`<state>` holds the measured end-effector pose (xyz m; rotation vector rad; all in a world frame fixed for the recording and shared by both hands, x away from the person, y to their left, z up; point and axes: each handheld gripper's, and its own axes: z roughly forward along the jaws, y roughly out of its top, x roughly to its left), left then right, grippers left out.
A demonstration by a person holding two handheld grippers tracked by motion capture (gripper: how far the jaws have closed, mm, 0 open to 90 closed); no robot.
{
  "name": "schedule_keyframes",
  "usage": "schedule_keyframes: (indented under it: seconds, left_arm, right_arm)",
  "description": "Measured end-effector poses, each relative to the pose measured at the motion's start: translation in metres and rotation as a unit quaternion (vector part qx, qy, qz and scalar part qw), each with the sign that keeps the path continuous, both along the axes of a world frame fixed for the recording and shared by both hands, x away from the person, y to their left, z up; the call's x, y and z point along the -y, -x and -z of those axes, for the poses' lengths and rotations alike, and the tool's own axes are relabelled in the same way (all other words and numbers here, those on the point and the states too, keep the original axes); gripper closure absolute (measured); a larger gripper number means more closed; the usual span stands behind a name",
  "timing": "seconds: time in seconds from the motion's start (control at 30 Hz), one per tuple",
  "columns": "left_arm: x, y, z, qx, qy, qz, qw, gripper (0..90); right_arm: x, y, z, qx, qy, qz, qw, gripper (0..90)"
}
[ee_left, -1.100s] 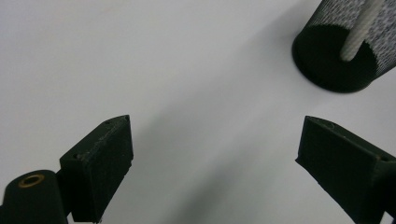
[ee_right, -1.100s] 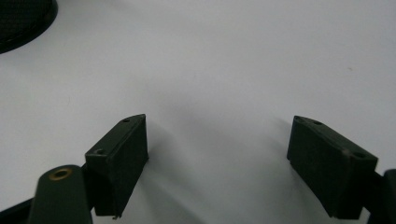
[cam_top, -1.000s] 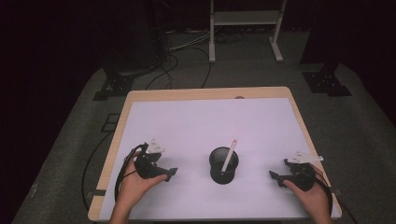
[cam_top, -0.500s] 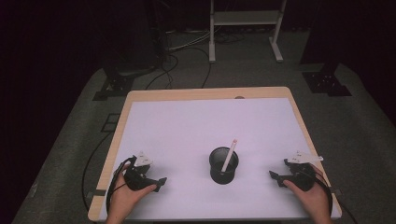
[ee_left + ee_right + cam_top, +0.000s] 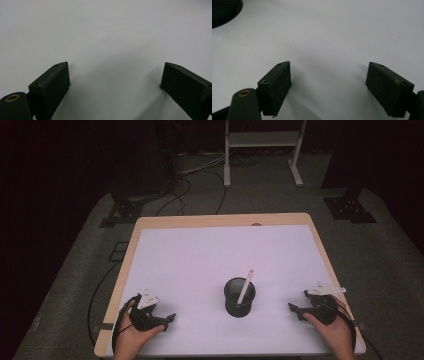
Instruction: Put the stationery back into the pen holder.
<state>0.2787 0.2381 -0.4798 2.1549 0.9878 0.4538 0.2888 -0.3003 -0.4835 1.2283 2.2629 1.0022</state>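
Two tools in my view: left tool [image 5: 167, 318] jaws wide, empty, near front-left of surface [image 5: 200, 265]. Right tool [image 5: 296, 309] jaws wide, empty, front-right. Black cup [image 5: 239, 296] between them, white pen [image 5: 245, 286] leaning inside.

Surface [image 5: 200, 265] was lit bright w/ mild glare; surroundings dark. Tool views soft, w/ faint shadows beside jaws.
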Motion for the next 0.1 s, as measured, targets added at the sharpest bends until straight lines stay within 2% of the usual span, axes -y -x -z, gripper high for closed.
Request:
schedule_keyframes:
  seconds: [0.1]
  left_arm:
    - [0.0001, 0.0001, 0.0001, -0.001, 0.001, -0.001, 1.0000, 7.4]
  right_arm:
    - [-0.0001, 0.0001, -0.0001, 0.000, 0.000, 0.000, 1.0000, 19.0]
